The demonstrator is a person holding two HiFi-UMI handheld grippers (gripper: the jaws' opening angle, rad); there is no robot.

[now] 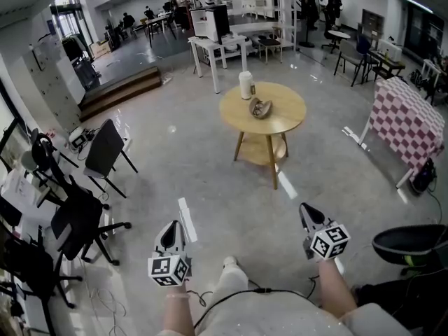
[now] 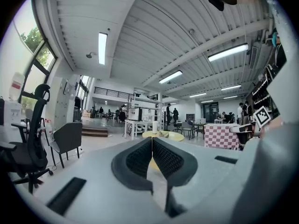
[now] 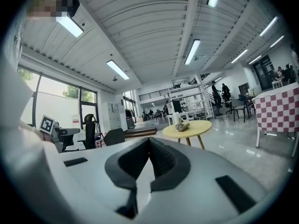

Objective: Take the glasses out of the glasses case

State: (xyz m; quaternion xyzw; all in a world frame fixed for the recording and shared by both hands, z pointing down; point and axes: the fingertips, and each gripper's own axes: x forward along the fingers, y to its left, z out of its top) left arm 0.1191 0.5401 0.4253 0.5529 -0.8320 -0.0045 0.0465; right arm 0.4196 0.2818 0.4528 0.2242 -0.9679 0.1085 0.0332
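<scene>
Two tools, left tool (image 1: 171, 229) and right tool (image 1: 308, 215), both pinched closed, empty, well short of round counter (image 1: 290, 121). Glasses case (image 1: 260, 108) near counter's middle, beside white bottle (image 1: 246, 85). Case likely light, stiff; glasses probably fragile: steady case body, lift by frame.

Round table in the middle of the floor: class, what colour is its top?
The round table has a pale yellow top, seen best in the head view.

On the surface (image 1: 285, 123) ahead, the glasses case (image 1: 260, 108) lies just right of, and before, the container (image 1: 246, 85).
</scene>
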